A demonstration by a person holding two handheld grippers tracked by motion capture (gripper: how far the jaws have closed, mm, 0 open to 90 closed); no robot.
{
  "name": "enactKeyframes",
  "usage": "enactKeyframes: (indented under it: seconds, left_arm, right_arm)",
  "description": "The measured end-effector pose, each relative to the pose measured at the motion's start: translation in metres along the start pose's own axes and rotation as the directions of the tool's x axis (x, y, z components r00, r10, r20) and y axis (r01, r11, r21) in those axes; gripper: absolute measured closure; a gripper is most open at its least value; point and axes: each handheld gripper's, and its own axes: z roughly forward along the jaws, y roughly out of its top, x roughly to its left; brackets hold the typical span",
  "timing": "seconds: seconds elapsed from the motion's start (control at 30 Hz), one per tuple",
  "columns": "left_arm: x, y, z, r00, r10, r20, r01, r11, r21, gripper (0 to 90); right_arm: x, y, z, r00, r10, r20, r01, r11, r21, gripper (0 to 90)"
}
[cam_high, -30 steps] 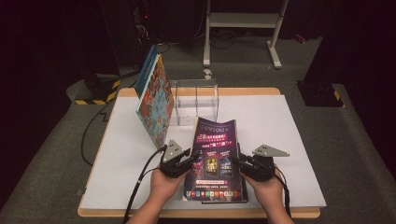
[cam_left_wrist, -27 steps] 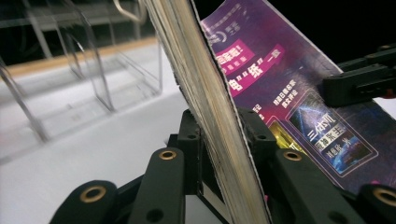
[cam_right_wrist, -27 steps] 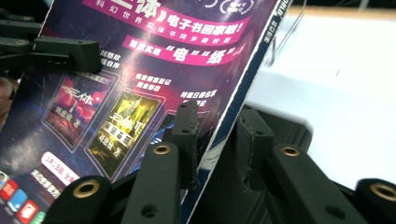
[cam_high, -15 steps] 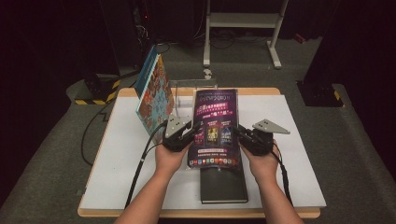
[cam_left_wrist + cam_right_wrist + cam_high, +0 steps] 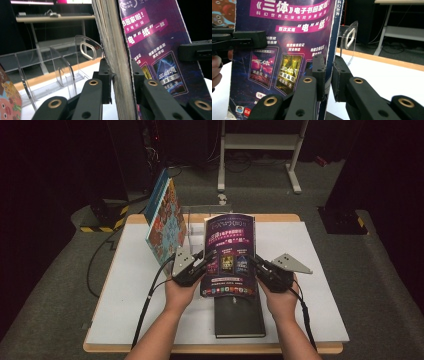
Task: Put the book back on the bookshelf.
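Note:
A purple magazine (image 5: 230,255) stands upright above the white table (image 5: 310,270), held by both side edges. My left gripper (image 5: 204,261) is shut on its left edge. In the left gripper view the thick page stack (image 5: 120,50) sits pinched between the jaws of my left gripper (image 5: 121,72), which have just been closing on it. My right gripper (image 5: 254,264) is shut on the right edge. The right gripper view shows the cover (image 5: 287,37) clamped in my right gripper (image 5: 328,75). A black book (image 5: 240,315) lies flat on the table below the magazine.
A clear acrylic rack (image 5: 196,222) stands just behind the magazine at the table's far edge. A colourful picture book (image 5: 162,222) leans upright at its left. A white metal stand (image 5: 260,150) is on the floor beyond the table.
Both hands have lifted the magazine off the black book and carried it away from the person toward the clear rack. It has gone from tilted to upright.

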Motion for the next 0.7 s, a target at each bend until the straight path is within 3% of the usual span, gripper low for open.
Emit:
enactKeyframes:
  seconds: [0.13, 0.23, 0.7]
  left_arm:
    - [-0.003, -0.003, -0.006, 1.0, -0.002, 0.008, 0.002, 1.0, 0.006, 75.9]
    - [-0.008, -0.006, -0.013, 0.9998, 0.016, 0.012, -0.016, 0.9997, -0.016, 75.9]
    - [-0.022, -0.006, -0.042, 0.9991, 0.017, 0.038, -0.015, 0.9985, -0.053, 74.8]
  right_arm:
    - [0.003, -0.005, -0.008, 0.9999, 0.002, -0.011, -0.002, 1.0, -0.006, 81.0]
    - [0.007, -0.01, -0.016, 0.9998, -0.005, -0.02, 0.005, 1.0, -0.014, 80.7]
    - [0.025, -0.016, -0.045, 0.9984, -0.033, -0.045, 0.031, 0.999, -0.041, 81.7]
